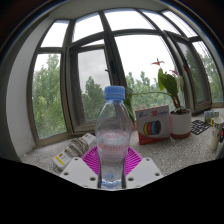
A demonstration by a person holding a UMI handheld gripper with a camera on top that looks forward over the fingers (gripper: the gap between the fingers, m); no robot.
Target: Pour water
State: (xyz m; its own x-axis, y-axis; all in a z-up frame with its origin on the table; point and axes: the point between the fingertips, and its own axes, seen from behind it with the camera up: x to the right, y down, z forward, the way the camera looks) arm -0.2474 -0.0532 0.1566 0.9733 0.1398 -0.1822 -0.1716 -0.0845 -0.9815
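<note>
The hand-held gripper pinches a clear plastic water bottle with a blue cap between its pink pads. The bottle stands upright, long axis vertical, above the near table; no receiving vessel is visible.

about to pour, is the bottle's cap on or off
On: the blue cap sits atop the upright bottle, which stands between the tool's fingers.

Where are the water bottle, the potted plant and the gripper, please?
water bottle (114, 130), gripper view, on its clear body.
potted plant (180, 122), gripper view, on its white pot.
gripper (112, 168), gripper view, between fingertips, gripping the bottle.
</note>
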